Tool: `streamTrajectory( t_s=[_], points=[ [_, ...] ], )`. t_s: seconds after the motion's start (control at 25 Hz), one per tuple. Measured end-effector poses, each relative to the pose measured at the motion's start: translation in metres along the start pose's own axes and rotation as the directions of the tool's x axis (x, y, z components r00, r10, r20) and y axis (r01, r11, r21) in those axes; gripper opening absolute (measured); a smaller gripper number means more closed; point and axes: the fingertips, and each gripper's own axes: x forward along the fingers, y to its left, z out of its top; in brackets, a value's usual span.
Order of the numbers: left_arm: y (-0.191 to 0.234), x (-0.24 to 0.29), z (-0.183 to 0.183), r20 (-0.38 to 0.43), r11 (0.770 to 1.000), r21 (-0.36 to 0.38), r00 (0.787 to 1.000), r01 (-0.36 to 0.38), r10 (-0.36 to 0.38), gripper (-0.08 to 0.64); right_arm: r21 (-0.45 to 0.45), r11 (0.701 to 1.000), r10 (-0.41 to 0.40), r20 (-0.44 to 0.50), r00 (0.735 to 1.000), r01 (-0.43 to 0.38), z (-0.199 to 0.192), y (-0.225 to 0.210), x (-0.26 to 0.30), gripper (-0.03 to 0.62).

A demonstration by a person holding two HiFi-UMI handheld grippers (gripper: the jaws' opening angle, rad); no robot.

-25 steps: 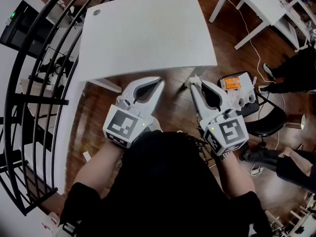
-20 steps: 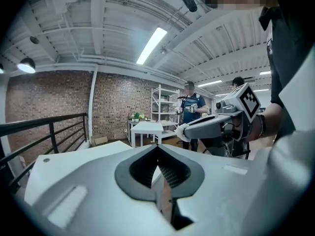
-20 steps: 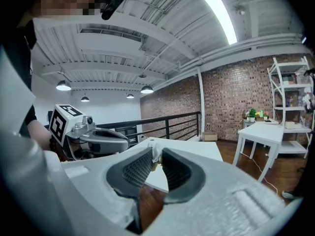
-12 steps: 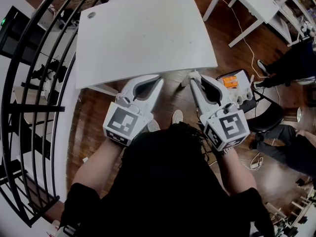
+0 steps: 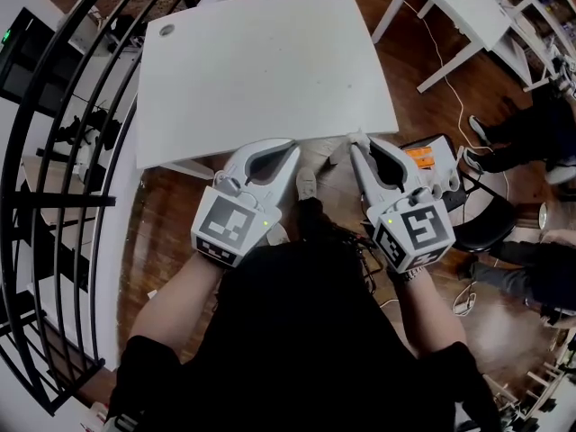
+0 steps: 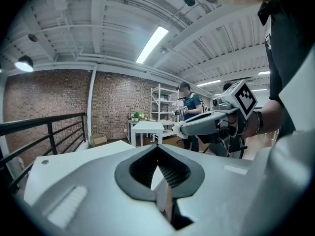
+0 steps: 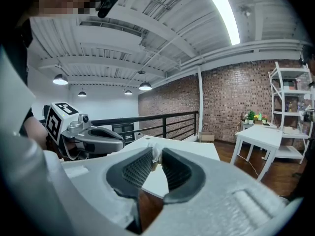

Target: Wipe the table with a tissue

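Looking down in the head view: got the left claw (image 5: 290,148) and right claw (image 5: 356,142) side by side, tips right at the near edge of the white bench (image 5: 261,61). Can just spot a small white tissue (image 5: 358,136) at the right claw's tip.

Over to the left gripper view: clenched tip to tip on nothing, bench ahead and off to its left.

Then the right gripper view: pinched tight on the tissue, only a scrap poking up between the pads. Bench straight ahead past the tips, left claw off to its left.
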Motion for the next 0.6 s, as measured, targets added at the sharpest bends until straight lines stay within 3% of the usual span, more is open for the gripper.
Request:
streamTrajectory(
  t_s=[0.6],
  points=[
    [0.033,0.051,-0.027,-0.088,0.999,-0.033,0.996,0.011,-0.014,0.015,0.041,0.999,-0.005,-0.098,0.995,0.009,-0.040,-0.049,0.052,0.052]
  ],
)
